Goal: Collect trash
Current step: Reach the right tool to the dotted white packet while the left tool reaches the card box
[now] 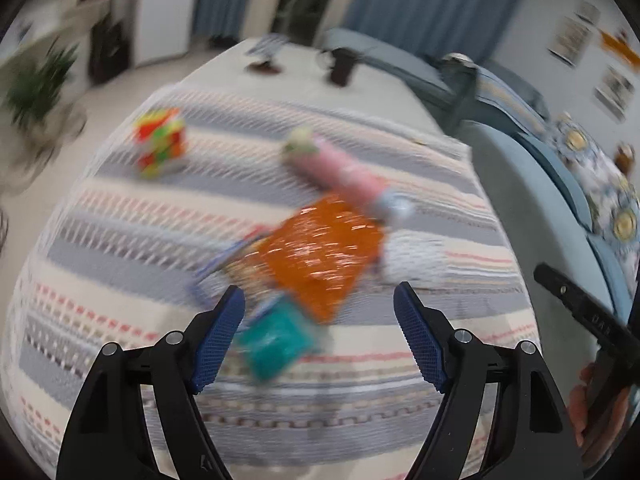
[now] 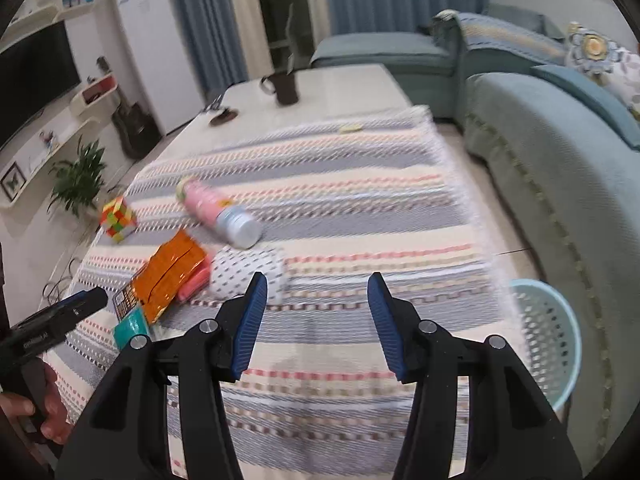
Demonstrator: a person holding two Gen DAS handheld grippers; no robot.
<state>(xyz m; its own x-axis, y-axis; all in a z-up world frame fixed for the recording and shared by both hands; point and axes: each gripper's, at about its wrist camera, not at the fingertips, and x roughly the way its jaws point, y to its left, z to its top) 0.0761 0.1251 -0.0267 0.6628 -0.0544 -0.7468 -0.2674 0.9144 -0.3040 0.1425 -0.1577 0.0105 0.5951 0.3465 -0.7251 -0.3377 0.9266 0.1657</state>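
Striped woven cloth in grey, cream and pink covers the near part of a pale tabletop [image 2: 340, 80], and the trash lies in a loose cluster on it. An orange foil snack bag [image 1: 320, 256] sits in the middle of the cluster, with a small teal packet [image 1: 276, 340] touching its near corner and a pink can [image 1: 344, 172] lying on its side just beyond it. In the right wrist view a white dotted paper roll [image 2: 248, 272] rests beside the bag, and a multicoloured puzzle cube [image 2: 118, 220] stands apart from the rest. A pale blue mesh basket [image 2: 548, 340] stands on the floor off the tabletop's right corner, next to a teal sofa [image 2: 560, 168]. The left gripper [image 1: 320, 340] hangs above the cluster with its blue pads spread apart and nothing between them, the teal packet just beside one pad. The right gripper [image 2: 318, 324] also stands apart and empty, over bare cloth between the roll and the basket. Both views are blurred, so fine detail is uncertain. Judging by this, the step in hand is the approach to a first piece of trash. The next move likely calls for lowering the left gripper squarely over the packet or bag, closing gently on thin crinkly foil, then carrying it across to the basket.
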